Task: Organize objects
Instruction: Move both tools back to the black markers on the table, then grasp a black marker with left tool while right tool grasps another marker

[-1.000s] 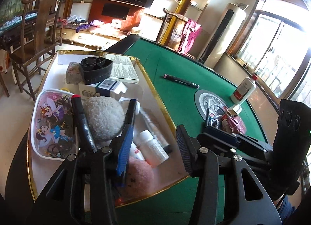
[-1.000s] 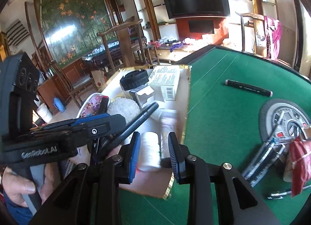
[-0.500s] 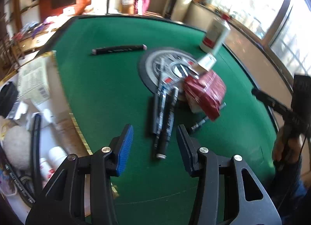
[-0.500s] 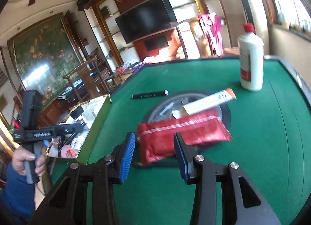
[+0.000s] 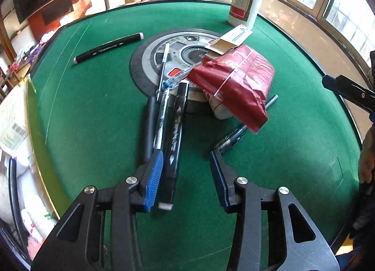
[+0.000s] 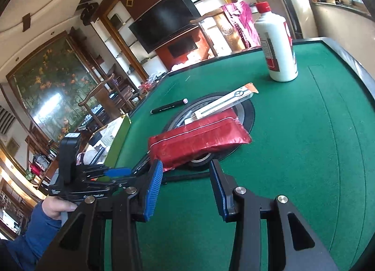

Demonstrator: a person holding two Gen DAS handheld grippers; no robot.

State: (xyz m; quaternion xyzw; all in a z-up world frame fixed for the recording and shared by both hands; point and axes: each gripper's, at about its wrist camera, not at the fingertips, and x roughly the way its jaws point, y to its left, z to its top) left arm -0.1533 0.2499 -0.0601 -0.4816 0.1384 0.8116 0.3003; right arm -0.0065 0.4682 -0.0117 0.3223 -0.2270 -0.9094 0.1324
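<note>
Several black markers (image 5: 174,135) lie side by side on the green table (image 5: 93,111), beside a red pouch (image 5: 236,83) that rests on a small white tub. My left gripper (image 5: 186,170) points down over them. Its jaws are closing, with the nearest marker between them beside the left pad (image 5: 154,177) and clear of the right pad. My right gripper (image 6: 185,177) is open and empty, just short of the red pouch (image 6: 196,139). A long white and orange box (image 6: 225,102) lies behind the pouch.
A white bottle with a red cap (image 6: 279,46) stands at the far edge. A lone black marker (image 5: 107,48) lies left of the round grey disc (image 5: 145,60). A gold-rimmed tray (image 5: 35,130) full of items sits at the left. A clear blue pen (image 5: 178,76) crosses the disc.
Both grippers have swung from over the tray to the middle of the table. The right one let go of a small white bottle there. The left has come down close over the markers.
</note>
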